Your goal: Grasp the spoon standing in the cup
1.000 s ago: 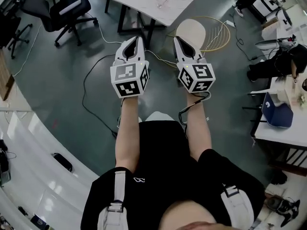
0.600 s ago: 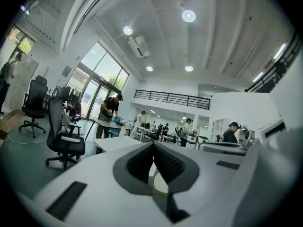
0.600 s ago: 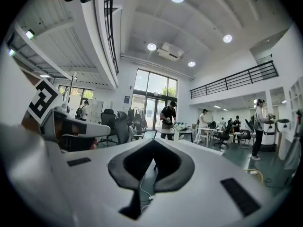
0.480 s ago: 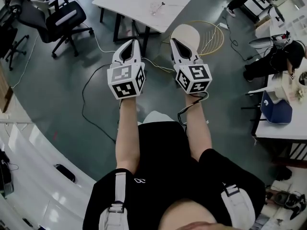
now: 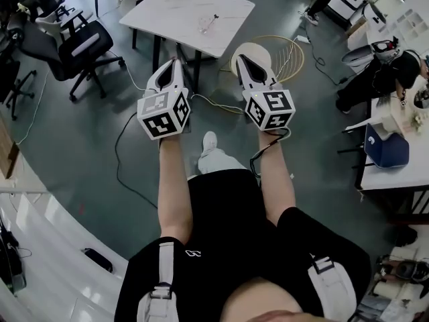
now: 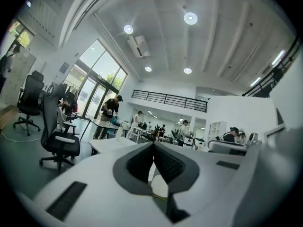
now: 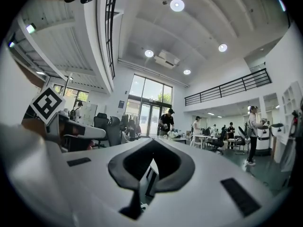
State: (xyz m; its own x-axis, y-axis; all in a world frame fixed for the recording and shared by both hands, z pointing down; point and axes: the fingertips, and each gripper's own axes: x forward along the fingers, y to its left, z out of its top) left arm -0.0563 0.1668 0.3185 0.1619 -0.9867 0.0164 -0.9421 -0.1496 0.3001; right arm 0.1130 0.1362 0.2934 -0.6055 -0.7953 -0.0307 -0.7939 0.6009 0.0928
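Note:
A small clear glass cup [image 5: 204, 25] with a thin spoon [image 5: 214, 19] in it stands on a white table [image 5: 171, 12] at the top of the head view, well ahead of both grippers. My left gripper [image 5: 172, 63] is held out in front of me, shut and empty, its tips meeting [image 6: 154, 144]. Beside it, my right gripper [image 5: 239, 58] is also shut with nothing in it, its tips together [image 7: 152, 140]. Both hang above the floor, short of the table. Neither gripper view shows the cup.
Black office chairs [image 5: 86, 43] stand at the left. A round white seat [image 5: 249, 49] and a gold wire frame [image 5: 287, 49] lie on the floor right of the table. Cables [image 5: 126, 154] run across the floor. A desk [image 5: 402, 159] stands at the right. People stand far off.
The table with the cup has come further into view and nearer. My left gripper has shifted left, and a white shoe now shows below the grippers. Both stay shut.

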